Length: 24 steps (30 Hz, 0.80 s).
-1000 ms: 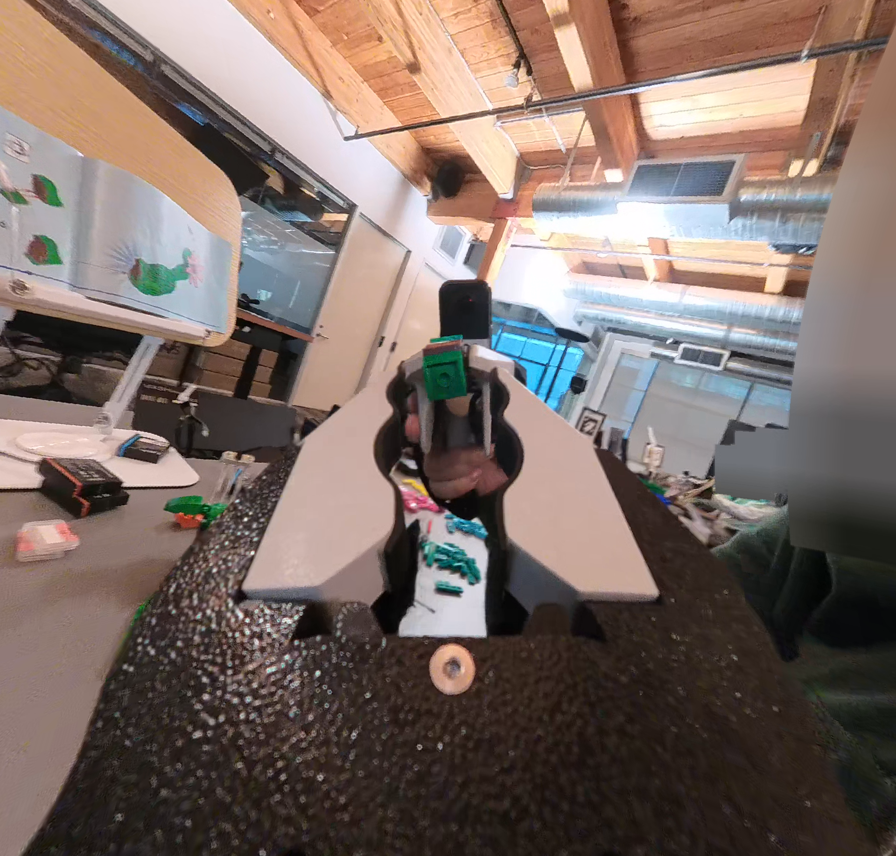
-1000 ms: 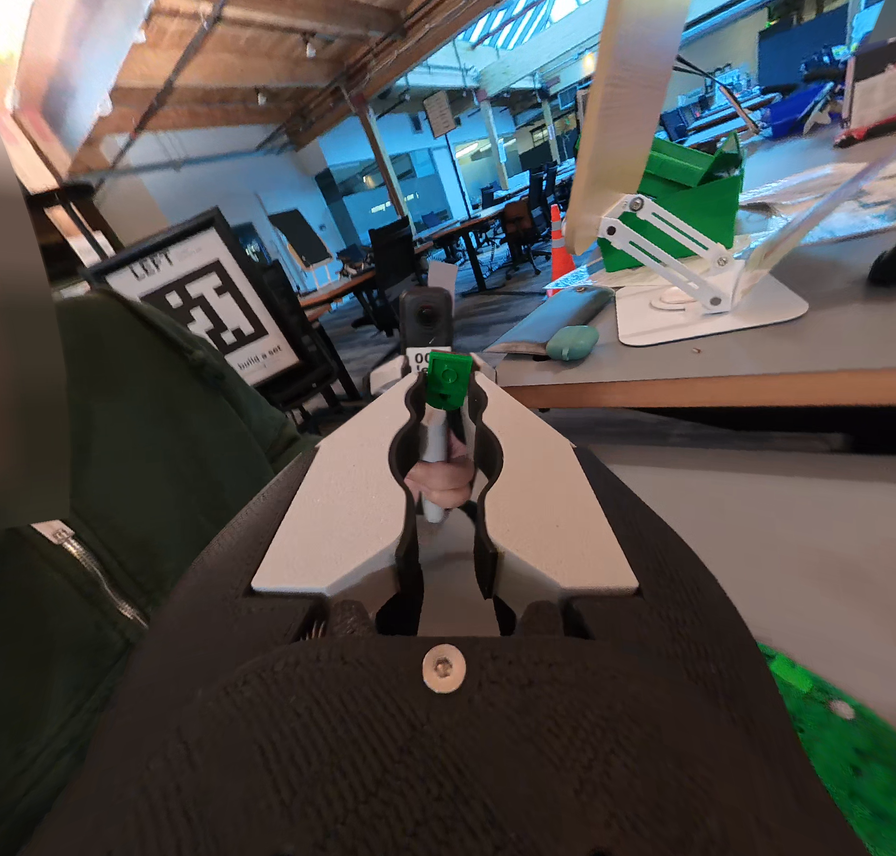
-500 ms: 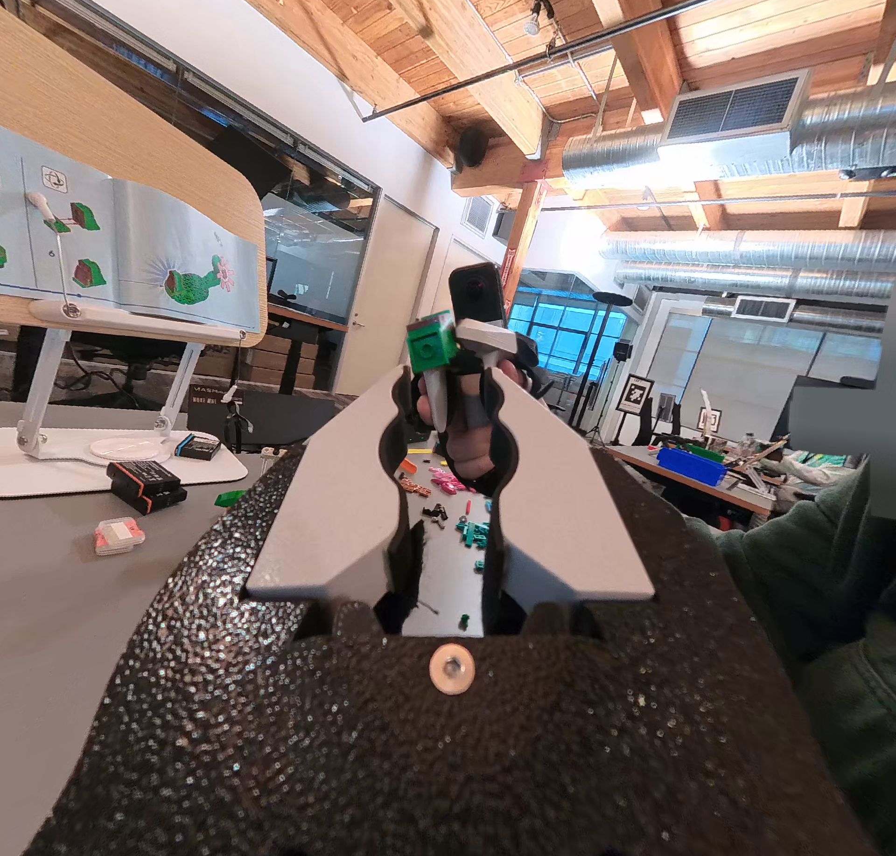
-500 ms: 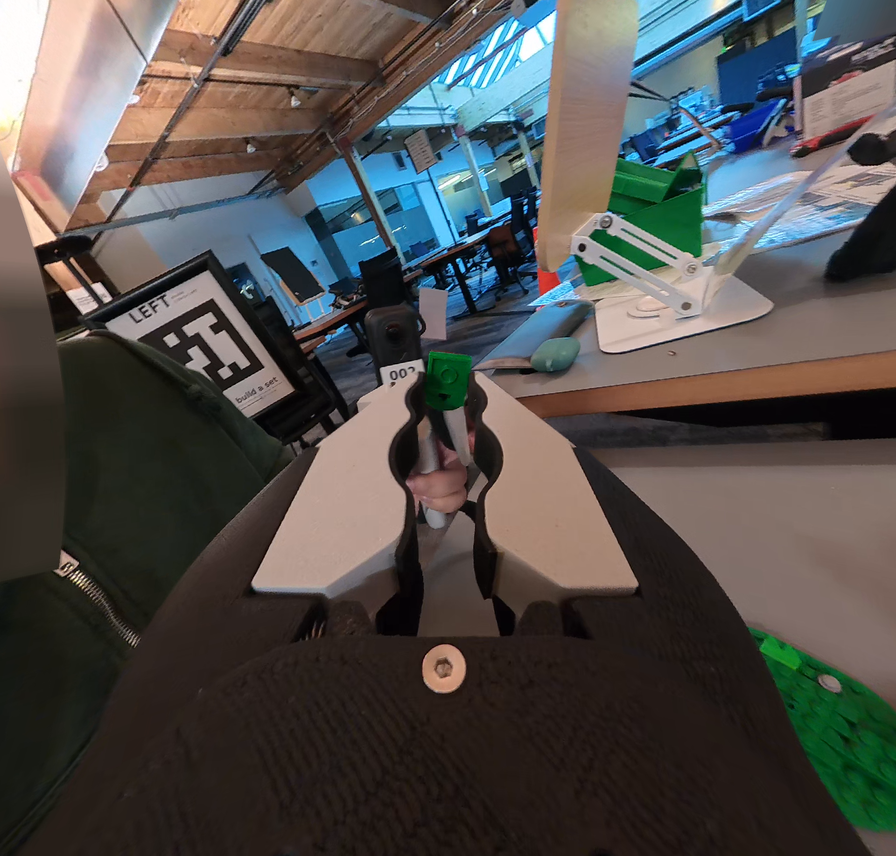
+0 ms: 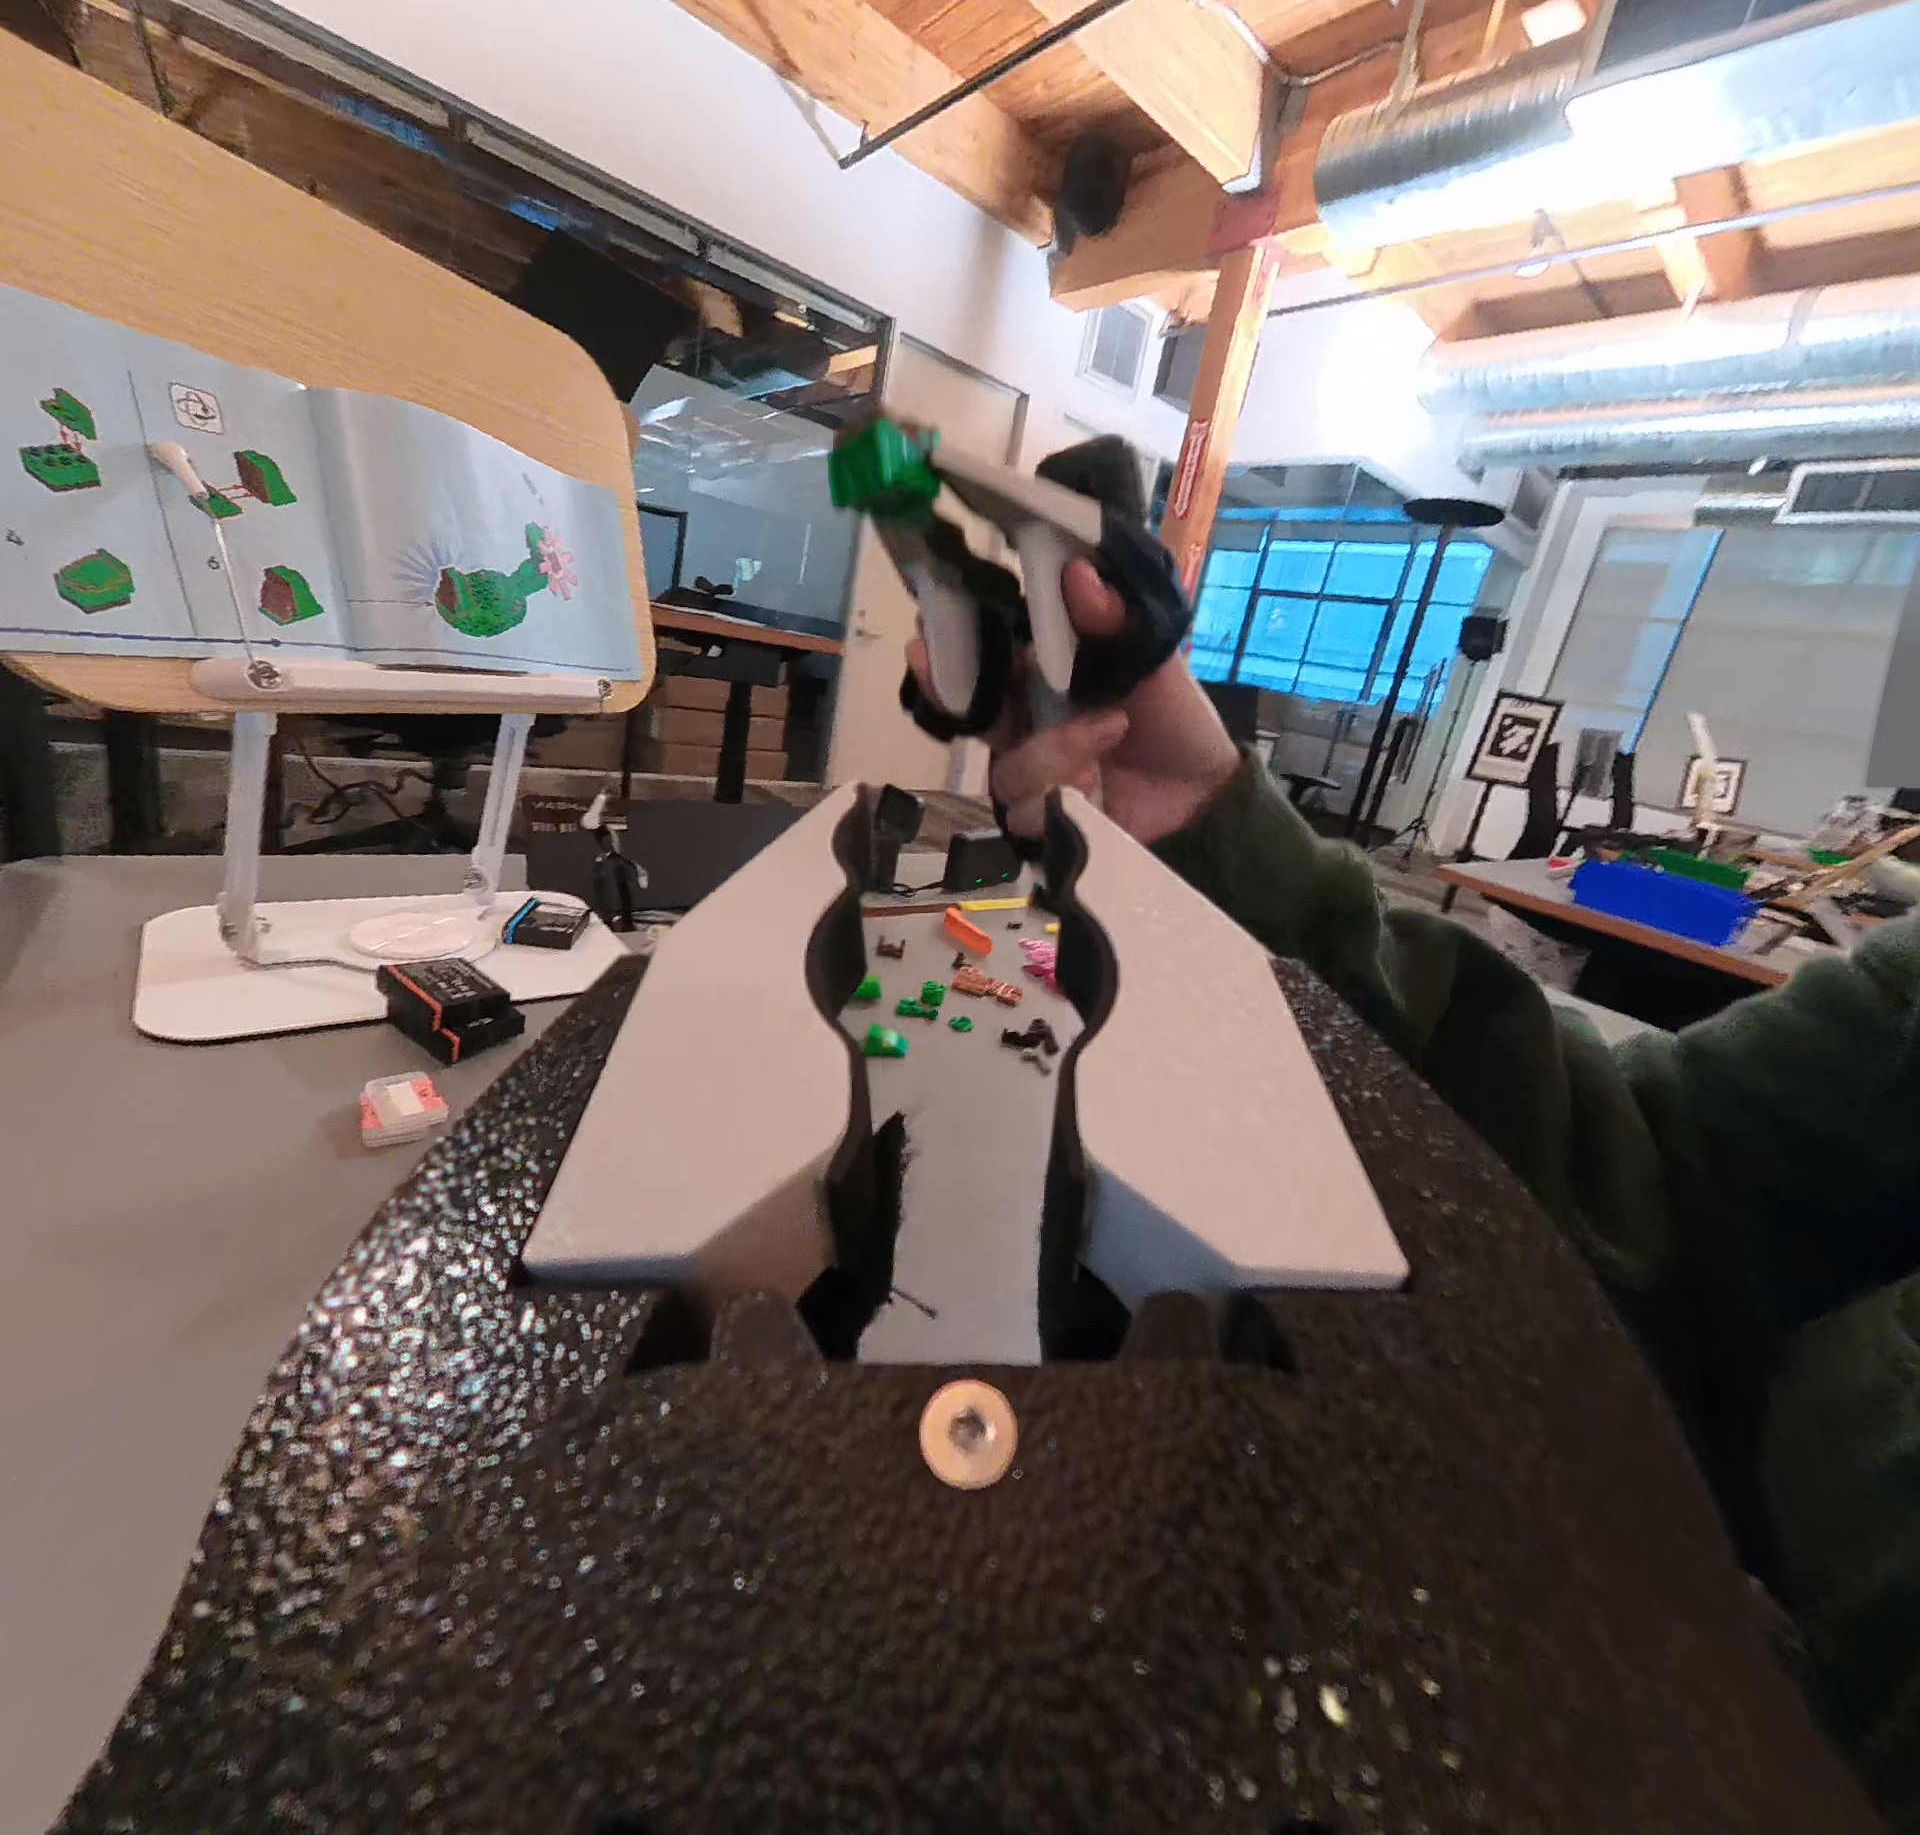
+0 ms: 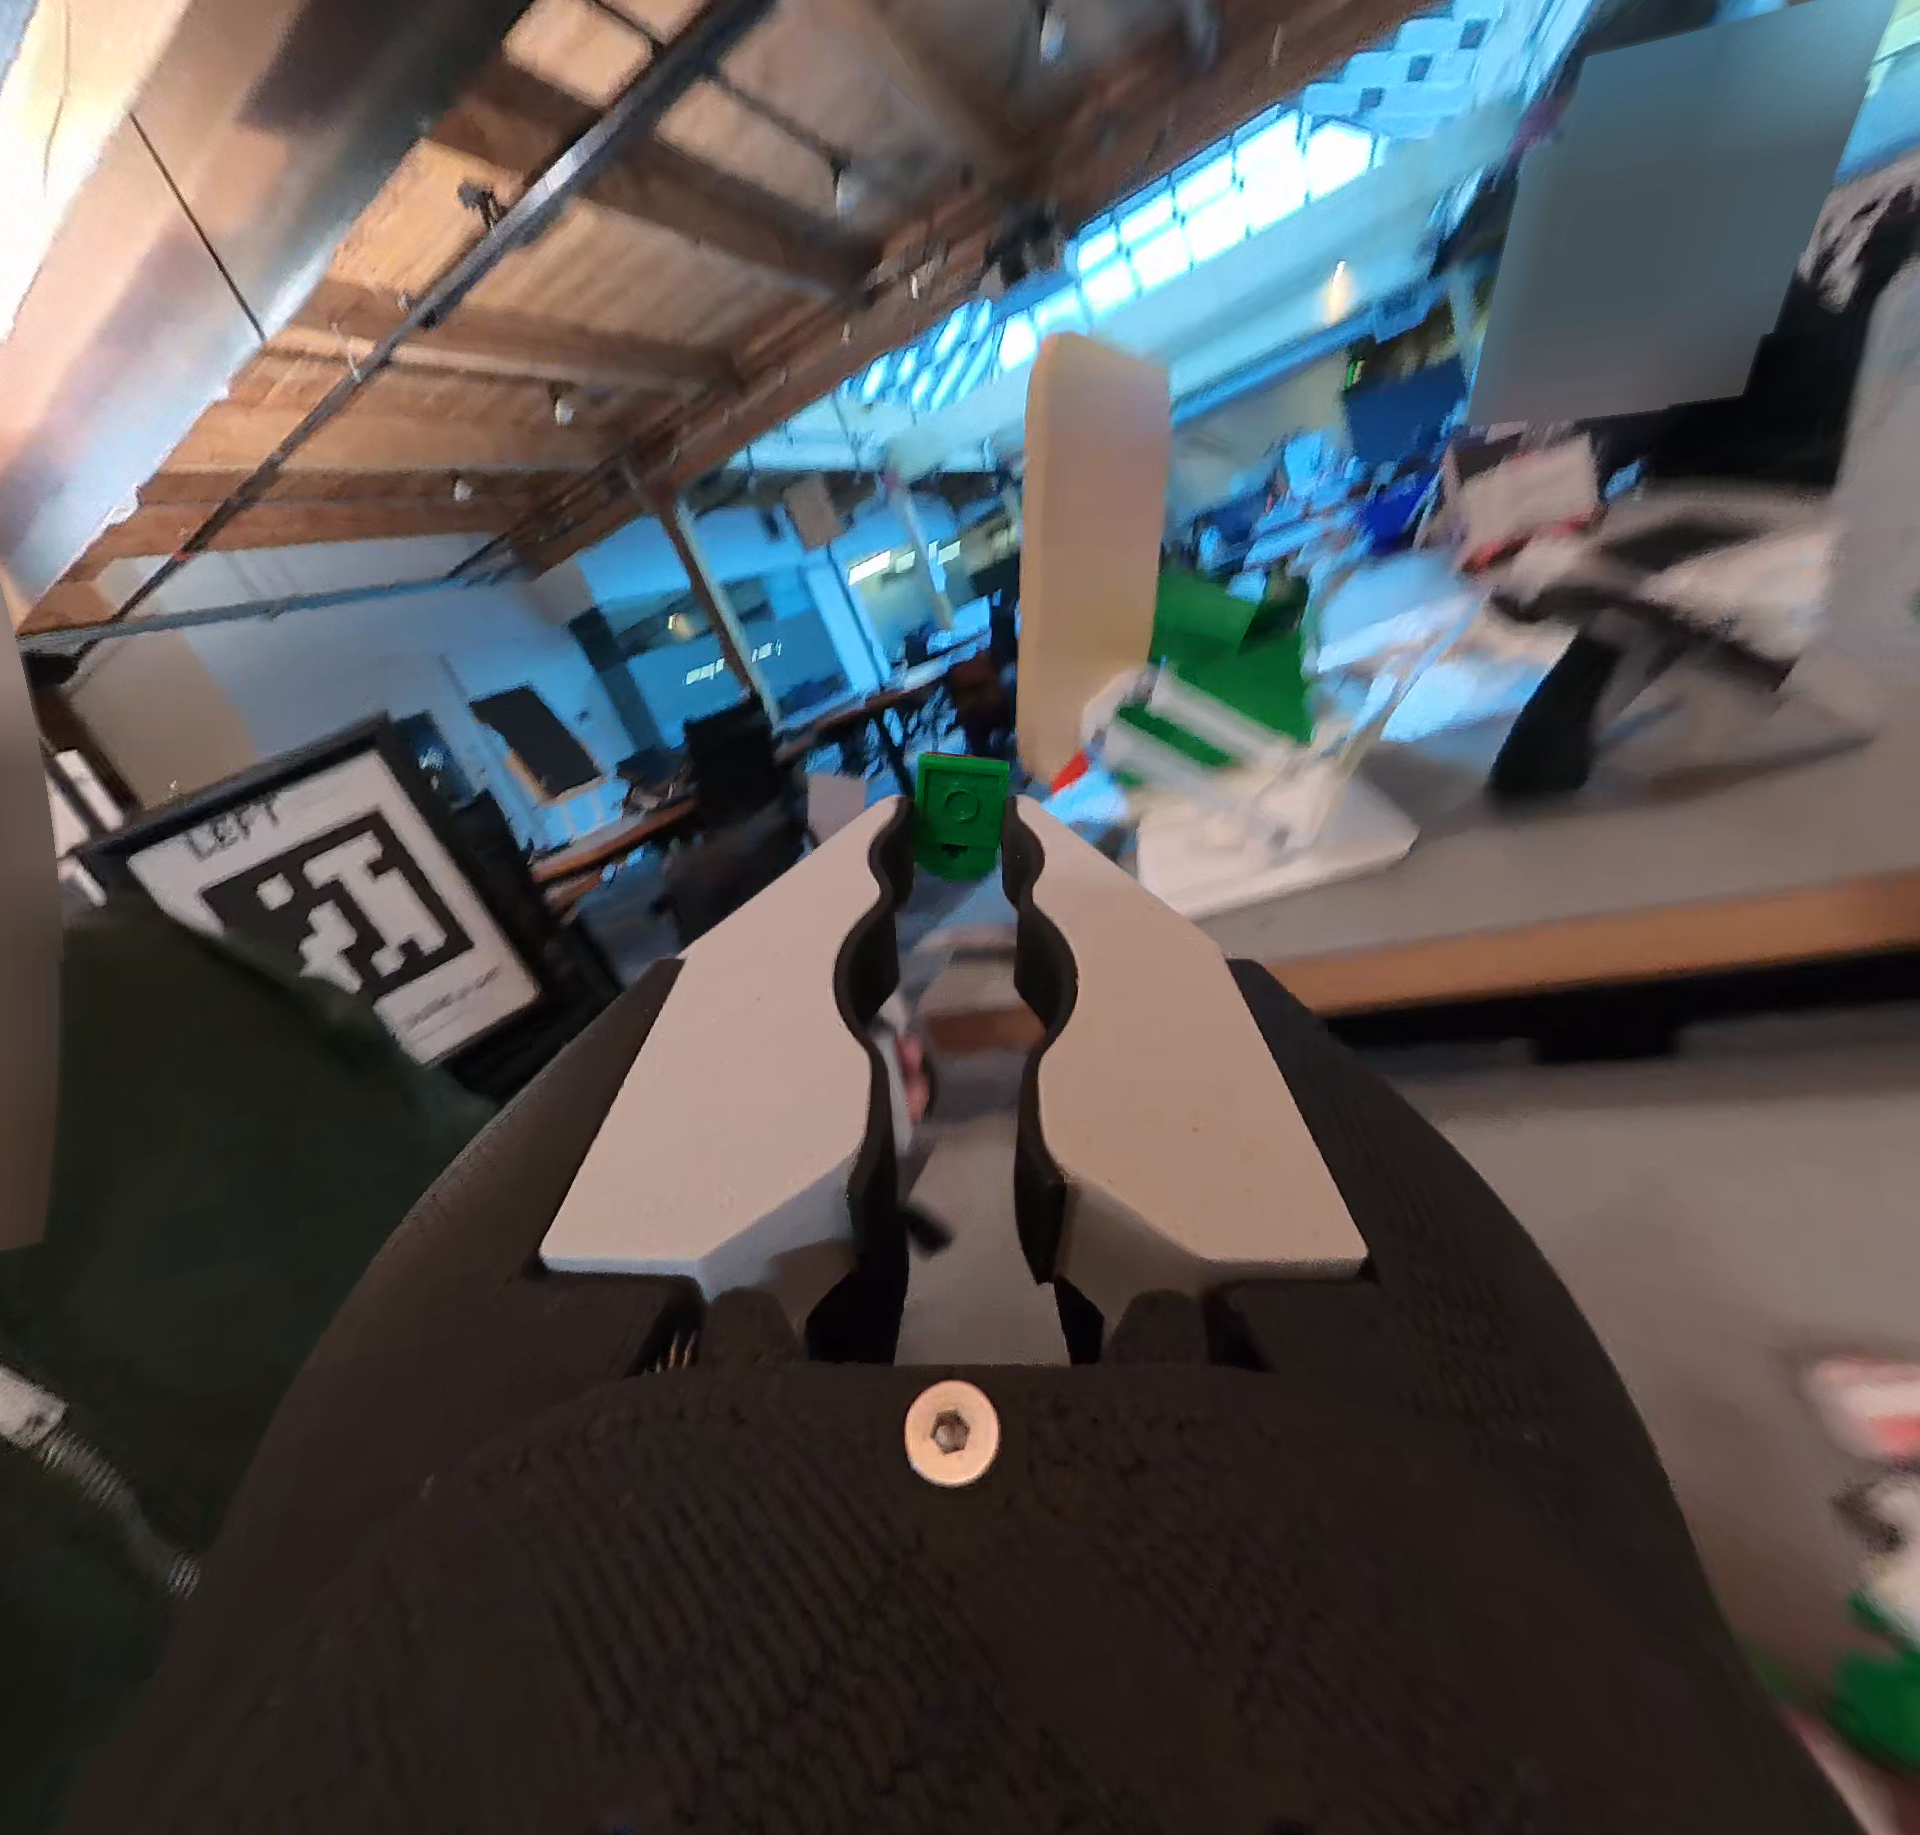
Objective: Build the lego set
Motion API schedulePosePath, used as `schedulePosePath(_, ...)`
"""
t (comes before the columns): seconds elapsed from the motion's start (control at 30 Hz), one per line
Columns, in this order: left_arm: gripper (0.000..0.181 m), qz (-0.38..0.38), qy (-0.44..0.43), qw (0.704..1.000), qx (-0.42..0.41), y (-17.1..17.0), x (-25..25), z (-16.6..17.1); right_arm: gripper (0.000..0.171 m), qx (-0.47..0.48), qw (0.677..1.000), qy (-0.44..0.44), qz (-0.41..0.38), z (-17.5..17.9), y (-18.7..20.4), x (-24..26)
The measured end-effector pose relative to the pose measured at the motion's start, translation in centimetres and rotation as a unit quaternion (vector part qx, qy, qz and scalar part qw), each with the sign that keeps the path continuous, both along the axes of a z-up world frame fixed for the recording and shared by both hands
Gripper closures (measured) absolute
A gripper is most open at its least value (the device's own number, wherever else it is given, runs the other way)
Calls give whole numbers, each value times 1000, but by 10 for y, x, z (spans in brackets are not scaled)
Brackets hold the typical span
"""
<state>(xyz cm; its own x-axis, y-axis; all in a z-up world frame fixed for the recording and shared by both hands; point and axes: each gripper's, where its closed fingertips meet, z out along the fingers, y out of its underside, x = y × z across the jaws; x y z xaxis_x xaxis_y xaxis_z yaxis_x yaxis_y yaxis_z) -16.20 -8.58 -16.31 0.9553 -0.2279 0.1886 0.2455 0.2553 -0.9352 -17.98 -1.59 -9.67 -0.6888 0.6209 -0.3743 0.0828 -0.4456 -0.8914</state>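
My right gripper (image 6: 961,835) is shut on a small green lego piece (image 6: 961,814) at its fingertips. The left wrist view shows this gripper (image 5: 987,590) raised in the air in a person's hand, with the green piece (image 5: 883,471) at its tip, above and beyond my left gripper. My left gripper (image 5: 956,809) is open and empty, and points over the grey table (image 5: 156,1266). Several loose lego pieces (image 5: 935,996), green, brown, pink and orange, lie on the table past its fingertips. An open instruction booklet (image 5: 312,538) rests on a wooden stand at the left.
Two black blocks (image 5: 447,996) and a small pink-and-white case (image 5: 400,1110) lie on the table by the stand's white base (image 5: 260,975). The right wrist view is blurred: the stand (image 6: 1091,538) is edge-on, with a green box (image 6: 1226,673) behind it. A green sleeve (image 5: 1558,1110) is at the right. My right fingertips sit around 10 cm from my left ones.
The right gripper, still holding the green piece, has pulled away from my left fingertips and risen up and to the left. The left view has tipped down toward the table. The right view has swung and blurred.
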Motion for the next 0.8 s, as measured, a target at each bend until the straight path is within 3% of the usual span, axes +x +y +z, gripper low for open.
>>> schedulePosePath(0.13,148,36,28,999,-18,15,-10,6,156,18,998,39,-38,24,31,-3)
schedulePosePath(0.27,144,57,74,995,-32,53,-34,45,157,8,996,49,-70,23,62,-5)
schedulePosePath(0.43,139,23,54,998,-29,111,-67,96,156,-22,994,66,-86,31,95,-11)
schedulePosePath(0.67,144,19,47,998,-42,139,-87,89,156,-19,992,39,-122,16,120,-17)
schedulePosePath(0.8,144,-30,24,997,-61,145,-86,75,156,-16,991,28,-133,11,124,-19)
